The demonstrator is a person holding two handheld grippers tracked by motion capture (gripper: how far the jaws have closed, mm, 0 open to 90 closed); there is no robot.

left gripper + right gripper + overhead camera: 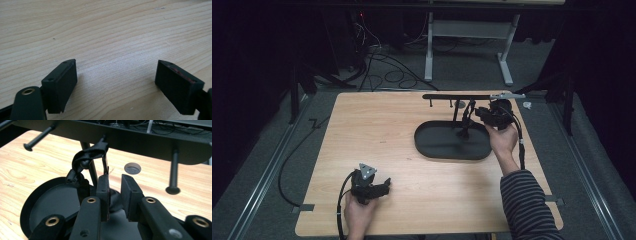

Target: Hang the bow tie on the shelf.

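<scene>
High view: left gripper resting low on the wooden table, near its front edge, well apart from everything else. Right gripper raised at the far right, up against the black stand that rises from an oval tray and carries a crossbar with pegs.

Left gripper view: jaws spread wide over bare wood, nothing between them. Idle.

Right gripper view: jaws partly parted, a clear gap between them. Black knotted fabric strap hanging from the crossbar beside the post; a thin strand running down against the left jaw's tip. Held or merely touching: cannot tell. Detail lost in the high view.

Step judged: hanging or removing the strap at the stand. Next move calls for closing squarely on the strand without tipping the stand.
</scene>
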